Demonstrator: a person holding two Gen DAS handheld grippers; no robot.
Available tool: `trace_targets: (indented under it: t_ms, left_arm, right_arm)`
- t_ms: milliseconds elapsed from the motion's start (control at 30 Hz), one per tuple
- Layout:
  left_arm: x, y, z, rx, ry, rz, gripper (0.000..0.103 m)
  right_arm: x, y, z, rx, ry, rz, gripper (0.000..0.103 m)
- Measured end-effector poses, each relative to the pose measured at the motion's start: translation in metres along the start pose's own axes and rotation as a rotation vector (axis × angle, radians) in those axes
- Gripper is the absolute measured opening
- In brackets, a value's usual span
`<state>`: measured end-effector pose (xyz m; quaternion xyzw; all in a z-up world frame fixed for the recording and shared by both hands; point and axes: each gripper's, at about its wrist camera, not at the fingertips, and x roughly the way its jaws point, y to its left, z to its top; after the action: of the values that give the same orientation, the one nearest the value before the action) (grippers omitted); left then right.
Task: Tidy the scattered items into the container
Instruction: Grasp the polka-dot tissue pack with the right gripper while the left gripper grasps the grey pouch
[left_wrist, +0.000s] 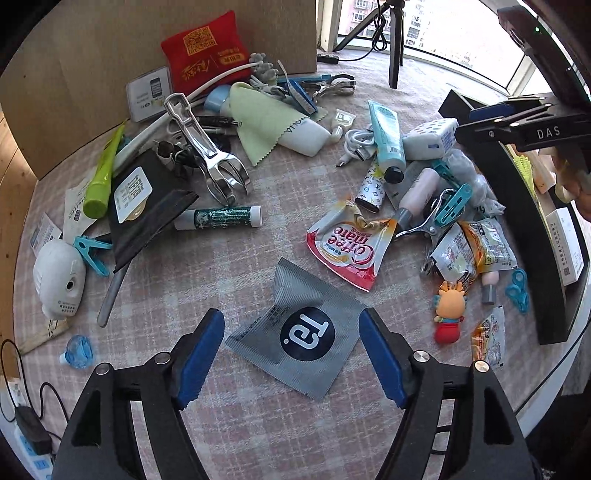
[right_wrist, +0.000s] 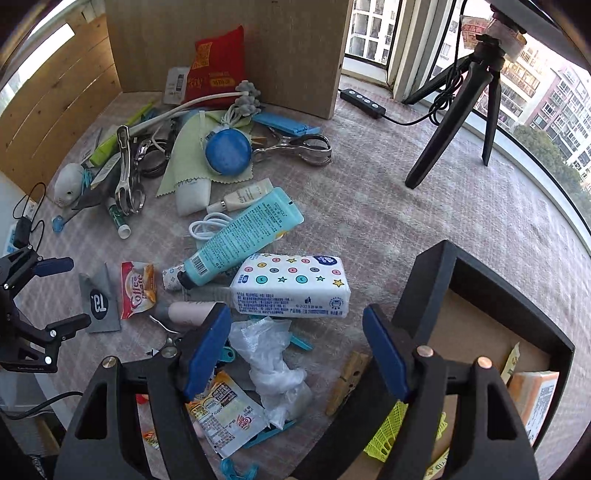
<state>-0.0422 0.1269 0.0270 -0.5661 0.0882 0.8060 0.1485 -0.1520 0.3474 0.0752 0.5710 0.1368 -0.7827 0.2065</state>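
Both sets of jaws stand released: left gripper over a grey sachet (not touching), right gripper above crumpled plastic.

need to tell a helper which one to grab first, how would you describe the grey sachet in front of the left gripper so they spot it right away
Start at the open left gripper over the pink checked cloth. Flat between its blue fingers lies the grey sachet, just below the red and white Coffee-mate packet. It is the only silver-grey ribbed packet, marked with a dark round logo.
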Motion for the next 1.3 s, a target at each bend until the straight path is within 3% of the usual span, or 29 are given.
trace_targets:
  t_ms: [233,333,400,533,600,833,933,967,1000,1067,1300]
  left_arm:
    - [0.018,0.001,0.007,0.036,0.017,-0.029,0.073]
    - [0.021,0.002,0.010,0.037,0.012,-0.032,0.066]
    - [0.022,0.000,0.011,0.050,0.014,-0.036,0.057]
    - [0.026,-0.002,0.011,0.057,0.025,-0.060,0.051]
    - [0.028,-0.005,0.011,0.065,0.029,-0.054,0.040]
    - [0.028,-0.010,0.012,0.057,0.019,-0.068,0.026]
    - [0.023,-0.009,0.011,0.037,0.003,-0.076,0.020]
    - [0.021,-0.007,0.010,0.027,-0.004,-0.080,0.018]
    - [0.019,-0.006,0.010,0.019,-0.009,-0.080,0.017]
    - [0.016,-0.005,0.009,0.014,-0.020,-0.076,0.016]
    - [0.009,-0.003,0.006,-0.008,-0.037,-0.049,0.014]
  right_arm:
    - [0.017,0.008,0.009,-0.020,0.039,-0.022,0.073]
    - [0.024,0.010,0.013,-0.020,0.046,-0.012,0.079]
    - [0.028,0.010,0.016,-0.011,0.051,-0.017,0.079]
    - [0.039,0.008,0.019,0.012,0.084,-0.002,0.079]
    - [0.042,0.007,0.020,0.023,0.084,-0.002,0.079]
    - [0.043,0.002,0.025,0.044,0.084,0.026,0.078]
    - [0.040,-0.002,0.027,0.053,0.083,0.040,0.073]
    - [0.039,-0.004,0.027,0.059,0.081,0.042,0.066]
    - [0.037,-0.005,0.027,0.067,0.079,0.040,0.048]
    - [0.033,-0.010,0.028,0.090,0.081,0.058,0.038]
    - [0.029,-0.015,0.032,0.104,0.080,0.078,0.037]
